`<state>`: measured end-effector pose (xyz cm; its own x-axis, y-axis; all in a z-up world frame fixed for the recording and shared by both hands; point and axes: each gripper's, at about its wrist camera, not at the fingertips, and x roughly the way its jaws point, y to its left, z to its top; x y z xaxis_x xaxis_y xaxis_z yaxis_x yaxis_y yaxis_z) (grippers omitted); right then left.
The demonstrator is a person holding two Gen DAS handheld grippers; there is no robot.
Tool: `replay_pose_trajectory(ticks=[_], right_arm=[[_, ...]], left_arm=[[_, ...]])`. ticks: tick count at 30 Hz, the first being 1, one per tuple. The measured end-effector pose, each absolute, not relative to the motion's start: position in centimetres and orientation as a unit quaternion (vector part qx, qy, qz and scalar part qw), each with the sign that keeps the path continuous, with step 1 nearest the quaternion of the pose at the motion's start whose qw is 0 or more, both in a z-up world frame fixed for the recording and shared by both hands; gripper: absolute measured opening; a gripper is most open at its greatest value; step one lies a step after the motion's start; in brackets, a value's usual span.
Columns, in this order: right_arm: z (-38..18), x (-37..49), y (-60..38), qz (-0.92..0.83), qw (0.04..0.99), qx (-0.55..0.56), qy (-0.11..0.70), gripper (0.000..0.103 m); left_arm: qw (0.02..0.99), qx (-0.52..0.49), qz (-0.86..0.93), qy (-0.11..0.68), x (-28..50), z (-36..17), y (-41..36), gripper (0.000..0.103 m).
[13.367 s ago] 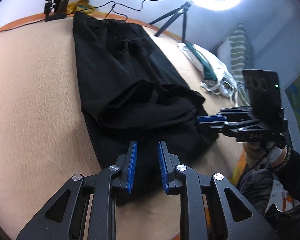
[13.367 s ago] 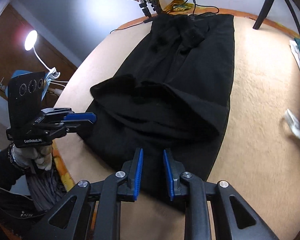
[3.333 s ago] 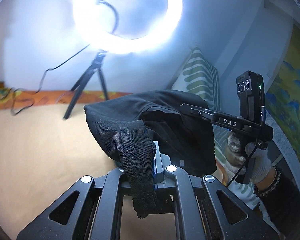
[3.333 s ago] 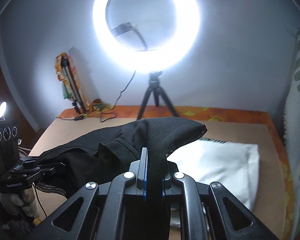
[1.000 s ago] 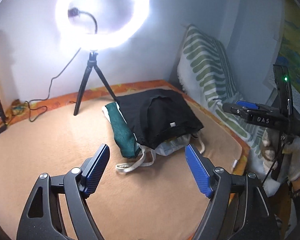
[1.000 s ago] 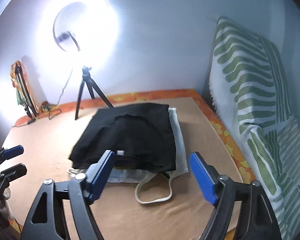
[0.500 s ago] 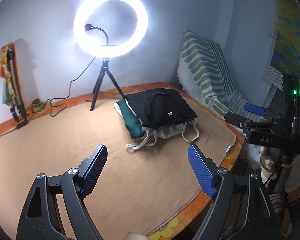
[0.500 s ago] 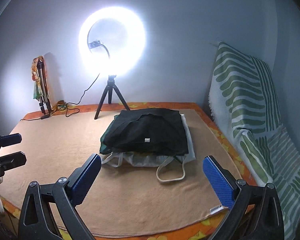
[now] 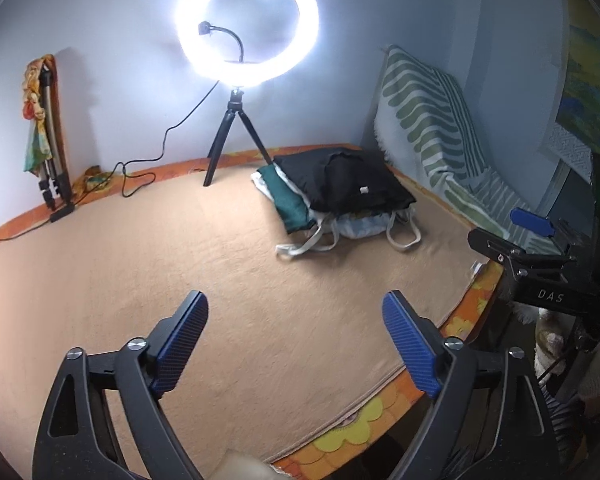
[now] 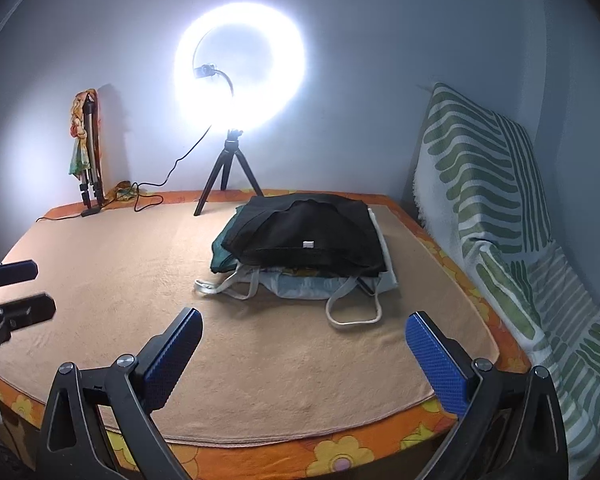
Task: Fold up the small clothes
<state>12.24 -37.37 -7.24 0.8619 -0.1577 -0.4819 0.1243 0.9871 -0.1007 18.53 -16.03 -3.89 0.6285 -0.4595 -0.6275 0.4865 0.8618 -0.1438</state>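
Black cloth, folded, now lies on the far pile, and both tools are empty.

From the left wrist view, the left gripper (image 9: 296,340) gapes wide with nothing in it, well short of the black garment (image 9: 346,180), which a moment ago was pinched in both tools and a second back lay much closer ahead. It lies ahead and a little right, atop the green cloth (image 9: 288,200) and white tote bag (image 9: 360,226); that fold looks finished to me. From the right wrist view, the right gripper (image 10: 306,354) is likewise spread and bare above the tan blanket (image 10: 120,264). The garment's long side runs across the tool's line, tagged edge nearest, beneath the ring light (image 10: 240,68).
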Motion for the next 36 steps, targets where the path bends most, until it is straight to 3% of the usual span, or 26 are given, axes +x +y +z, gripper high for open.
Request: replay_pose_trajectory(ticks=[4,36], right_arm=[[-8.2,12.7,-36.9,-0.065,0.964,-0.024,0.257,0.103],[-9.0,13.4,-35.8,-0.047,0.969,-0.01,0.243,0.103]], left_arm=[[0.906,0.017,-0.253,0.339,18.4,-4.0,-15.4,0.102],[0.913,0.001,-0.231,0.335,19.1,-4.3,-13.4,0.102]])
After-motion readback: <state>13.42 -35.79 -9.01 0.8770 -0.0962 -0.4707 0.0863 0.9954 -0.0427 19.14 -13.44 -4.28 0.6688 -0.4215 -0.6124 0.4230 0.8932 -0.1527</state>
